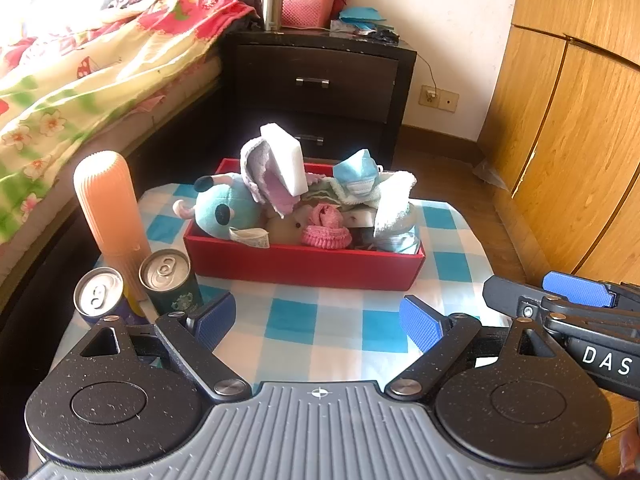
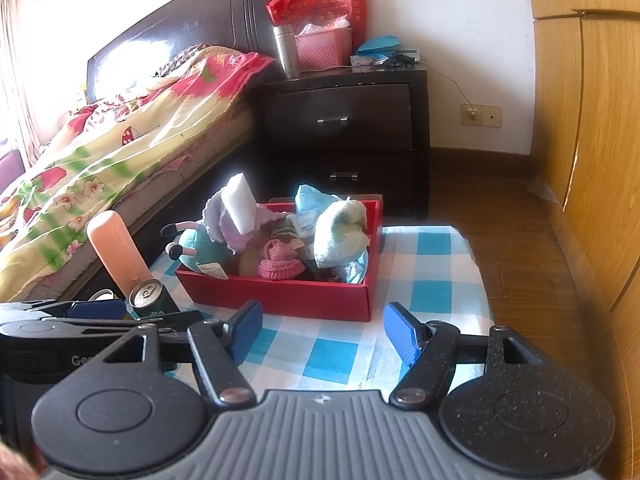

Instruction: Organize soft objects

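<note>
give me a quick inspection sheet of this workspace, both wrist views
surface: small table under a blue and white checked cloth, bare in front of the box
job's things: red box piled with a teal plush toy, white sponge, pink knitted piece, face mask, pale towel
clutter: orange ribbed bottle and two drink cans at the table's left edge
grippers: left gripper open, empty; right gripper open, empty; both short of the box
cables: thin cord into the wall socket
surroundings: bed with floral quilt, dark nightstand, wooden wardrobe
</note>
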The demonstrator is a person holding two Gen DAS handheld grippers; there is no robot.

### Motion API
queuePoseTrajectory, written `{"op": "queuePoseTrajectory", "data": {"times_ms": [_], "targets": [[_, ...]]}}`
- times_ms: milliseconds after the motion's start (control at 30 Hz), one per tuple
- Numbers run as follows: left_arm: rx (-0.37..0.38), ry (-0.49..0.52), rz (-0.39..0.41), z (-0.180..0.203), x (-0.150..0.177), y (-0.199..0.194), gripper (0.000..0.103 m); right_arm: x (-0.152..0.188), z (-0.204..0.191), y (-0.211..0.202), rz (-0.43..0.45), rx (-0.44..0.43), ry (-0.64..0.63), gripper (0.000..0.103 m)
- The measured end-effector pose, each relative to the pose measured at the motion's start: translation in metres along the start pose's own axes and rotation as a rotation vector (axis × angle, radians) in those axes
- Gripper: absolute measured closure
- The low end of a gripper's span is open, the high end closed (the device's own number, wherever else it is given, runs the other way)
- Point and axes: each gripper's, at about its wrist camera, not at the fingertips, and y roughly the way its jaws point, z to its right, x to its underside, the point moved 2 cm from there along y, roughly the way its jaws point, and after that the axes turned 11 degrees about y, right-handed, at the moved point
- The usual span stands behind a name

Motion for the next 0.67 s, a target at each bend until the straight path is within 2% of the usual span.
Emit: {"op": "queuePoseTrajectory", "data": {"times_ms": [233,400,433,667], "targets": [[0.007,-0.014,-0.007,-0.0012,0.0003,0.0013,0.016,-0.0001,-0.0003,-0.0002,0.003,-0.005,0.001,0.057],[-0.013,-0.019,0.003,-0.0016,0.001,0.0024,0.009,-0.0002,-0.0004,-0.0003,0.005,-0.006,0.004,0.057],[-0.023,-0.022,0.009,-0.0025,0.0012,0.0024,0.006,-0.0003,0.0002,-0.0004,0.005,-0.008,0.007,0.057],[-0.002,-0.024,0.03,-0.0037,0.0012,0.0036,0.006,-0.0033,0.0086,0.0022,-0.007,-0.038,0.08,0.051]]}}
